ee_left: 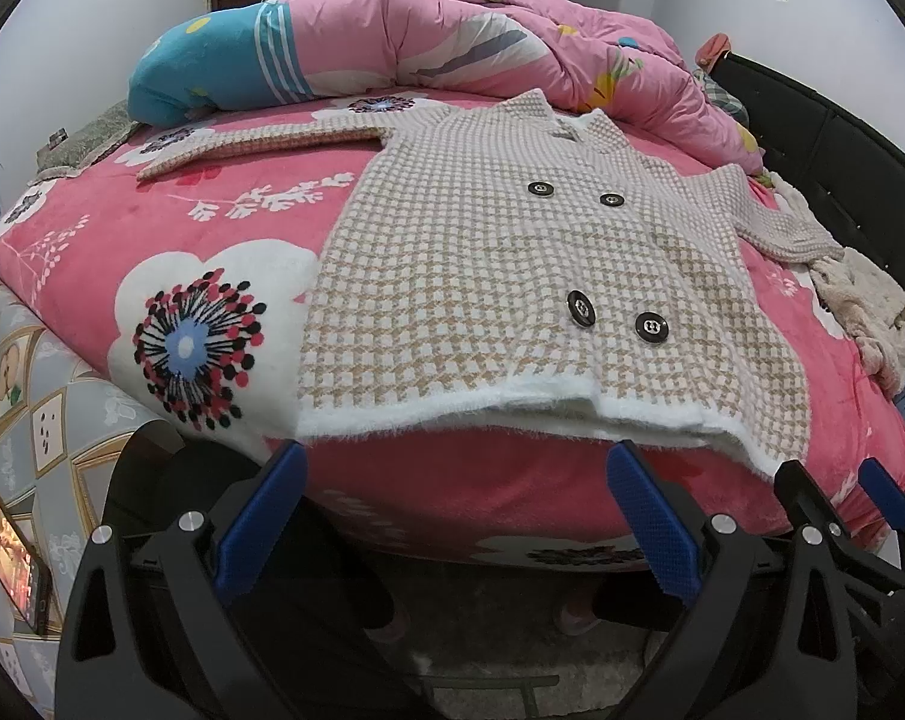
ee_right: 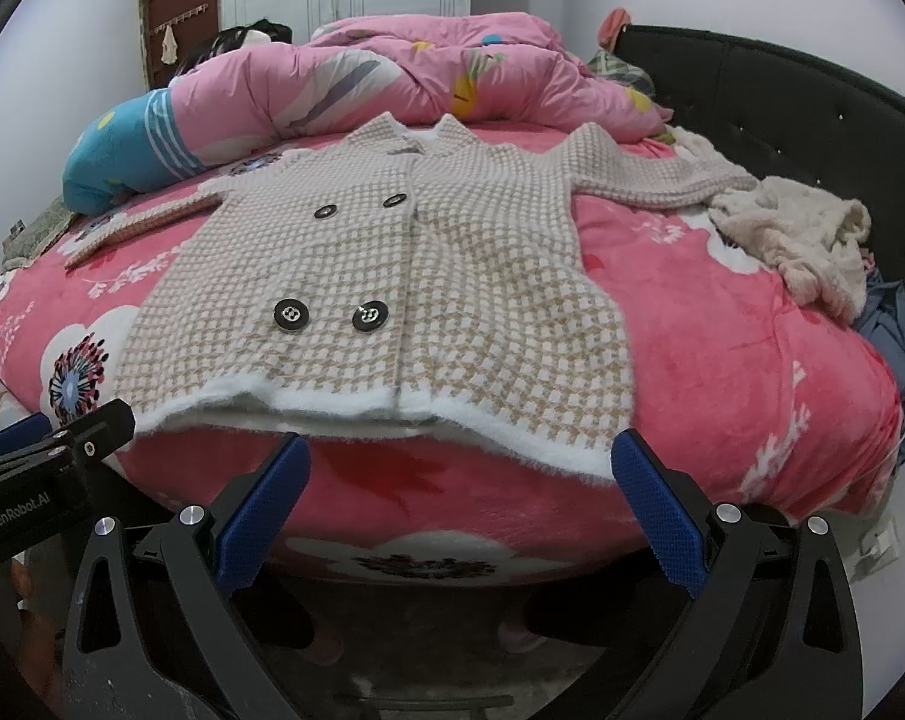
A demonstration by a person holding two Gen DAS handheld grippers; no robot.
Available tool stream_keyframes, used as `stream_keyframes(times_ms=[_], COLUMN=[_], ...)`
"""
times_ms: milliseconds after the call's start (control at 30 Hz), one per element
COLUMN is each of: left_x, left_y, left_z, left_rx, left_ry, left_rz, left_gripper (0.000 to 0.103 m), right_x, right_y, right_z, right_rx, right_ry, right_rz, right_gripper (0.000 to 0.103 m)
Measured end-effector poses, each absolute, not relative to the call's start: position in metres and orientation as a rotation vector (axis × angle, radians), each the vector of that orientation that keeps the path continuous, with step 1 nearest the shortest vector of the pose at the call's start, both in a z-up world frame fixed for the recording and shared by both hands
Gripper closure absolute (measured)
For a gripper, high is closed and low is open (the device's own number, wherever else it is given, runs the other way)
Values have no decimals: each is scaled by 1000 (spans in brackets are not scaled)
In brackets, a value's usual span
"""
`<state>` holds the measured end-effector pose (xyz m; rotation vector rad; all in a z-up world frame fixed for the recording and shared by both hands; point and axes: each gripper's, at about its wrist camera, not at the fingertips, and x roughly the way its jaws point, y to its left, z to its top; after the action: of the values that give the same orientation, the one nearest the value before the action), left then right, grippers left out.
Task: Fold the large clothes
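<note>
pink bed (ee_right: 722, 360) holds a checked coat (ee_right: 392, 276) (spread flat, buttoned).

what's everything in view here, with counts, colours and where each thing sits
checked cardigan: one, beige and white, spread flat on the bed, sleeves out to both sides, hem at the near edge
buttons: four, black, two pairs down the cardigan front
blanket: one, pink with white flowers, covers the bed
quilt: one, pink with a blue end, bunched behind the cardigan
fluffy garment: one, cream, heaped on the bed's right side
headboard: one, black, right of the bed
phone: one, screen lit, low at left
left hand-held gripper: open, below the hem
right hand-held gripper: open, below the hem
</note>
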<state>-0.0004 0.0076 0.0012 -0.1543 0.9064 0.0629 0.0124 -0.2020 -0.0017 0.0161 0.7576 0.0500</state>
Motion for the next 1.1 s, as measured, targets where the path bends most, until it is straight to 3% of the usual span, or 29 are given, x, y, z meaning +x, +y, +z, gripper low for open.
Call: stream_keyframes(times_ms=[533, 1100], left_x=[25, 162], left_y=[28, 74], left_z=[-5, -25], left_rx=[-96, -7], left_ry=[884, 931], left_rz=[163, 204], left_gripper=[5, 5], right_x=[37, 143], right_y=[-226, -166], right_z=[-3, 19], right_rx=[33, -105], right_ry=[752, 705], right_rz=[8, 219], right_gripper=[7, 7])
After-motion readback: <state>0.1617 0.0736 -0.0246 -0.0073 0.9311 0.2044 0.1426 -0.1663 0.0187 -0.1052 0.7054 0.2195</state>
